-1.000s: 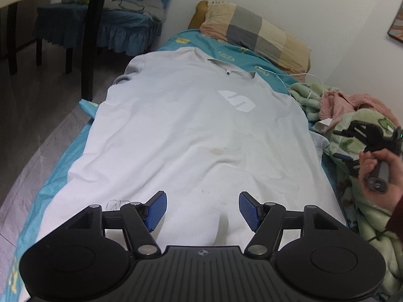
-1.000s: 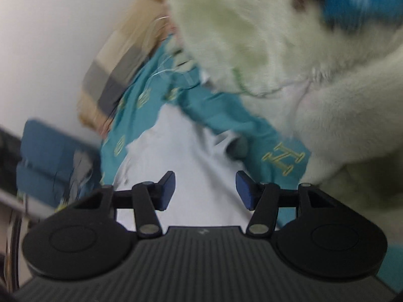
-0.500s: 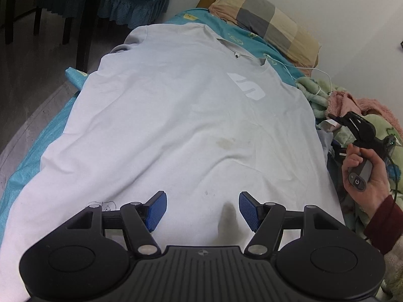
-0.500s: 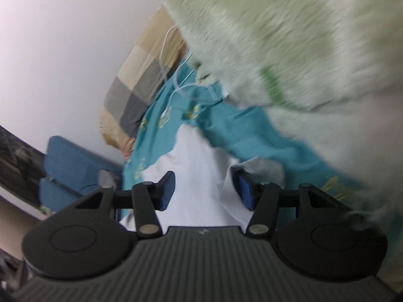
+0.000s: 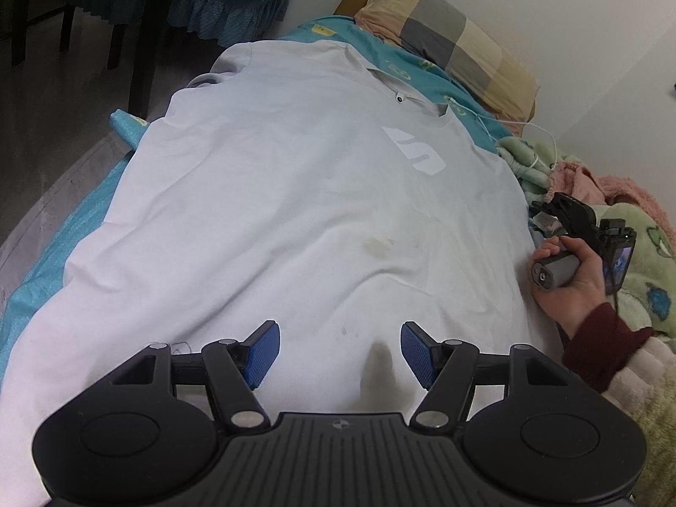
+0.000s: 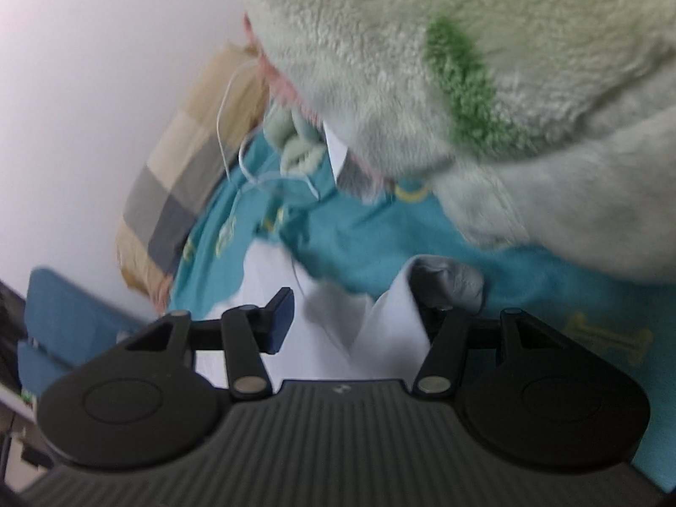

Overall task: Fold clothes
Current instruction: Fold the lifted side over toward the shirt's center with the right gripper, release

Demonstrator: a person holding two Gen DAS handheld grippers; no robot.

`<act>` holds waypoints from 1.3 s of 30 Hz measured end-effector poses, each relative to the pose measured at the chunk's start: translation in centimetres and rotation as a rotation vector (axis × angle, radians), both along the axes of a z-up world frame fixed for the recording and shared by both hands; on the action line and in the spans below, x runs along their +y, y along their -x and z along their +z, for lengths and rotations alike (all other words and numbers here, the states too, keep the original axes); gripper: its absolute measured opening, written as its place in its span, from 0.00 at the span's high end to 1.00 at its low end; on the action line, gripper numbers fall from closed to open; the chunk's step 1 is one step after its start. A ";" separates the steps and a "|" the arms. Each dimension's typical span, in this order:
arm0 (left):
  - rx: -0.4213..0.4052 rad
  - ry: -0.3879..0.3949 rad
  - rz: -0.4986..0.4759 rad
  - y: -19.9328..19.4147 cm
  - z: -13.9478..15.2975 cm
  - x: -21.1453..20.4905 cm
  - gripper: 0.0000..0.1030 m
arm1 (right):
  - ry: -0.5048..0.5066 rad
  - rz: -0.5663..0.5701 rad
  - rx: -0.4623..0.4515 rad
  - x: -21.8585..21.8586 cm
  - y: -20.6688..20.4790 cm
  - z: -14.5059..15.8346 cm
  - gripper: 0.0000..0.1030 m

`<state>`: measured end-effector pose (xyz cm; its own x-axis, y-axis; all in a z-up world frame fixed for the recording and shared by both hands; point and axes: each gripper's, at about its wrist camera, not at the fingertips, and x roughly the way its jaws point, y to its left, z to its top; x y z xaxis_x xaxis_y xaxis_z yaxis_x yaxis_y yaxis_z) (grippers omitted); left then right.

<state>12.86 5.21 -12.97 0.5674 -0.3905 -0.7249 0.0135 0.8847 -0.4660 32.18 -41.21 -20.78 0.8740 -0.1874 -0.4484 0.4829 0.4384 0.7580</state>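
A white T-shirt [image 5: 304,211] with a pale chest logo lies spread face up on the teal bed sheet [image 5: 50,262]. My left gripper [image 5: 340,352] hovers open above its hem, nothing between the blue pads. At the shirt's right edge a hand [image 5: 574,279] holds my right gripper [image 5: 549,213] low by the sleeve. In the right wrist view that gripper [image 6: 352,317] is open, and a fold of the white T-shirt [image 6: 380,321] stands between the fingers and hides the right pad. The grey sleeve cuff [image 6: 448,279] lies just past it.
A checked pillow [image 5: 448,42] sits at the head of the bed by the wall. A green fleece blanket [image 5: 633,253] and pink fabric [image 5: 600,186] are heaped along the right side. A white cable [image 5: 536,139] trails there. Dark furniture with a teal cover [image 5: 219,4] stands at the left.
The left gripper has moved forward over the shirt. The right gripper has come down onto the shirt's right edge, and sleeve fabric now lies between its fingers.
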 end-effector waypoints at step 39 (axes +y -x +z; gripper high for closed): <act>-0.270 -0.169 -0.012 4.6 5.7 -0.4 0.37 | 0.748 0.662 0.133 19.3 24.0 17.6 0.48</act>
<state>8.21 4.86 -7.32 0.7439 -0.2851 -0.6044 0.1277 0.9484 -0.2902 8.16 -21.94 -3.16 0.8556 0.0446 -0.5156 0.0306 0.9902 0.1364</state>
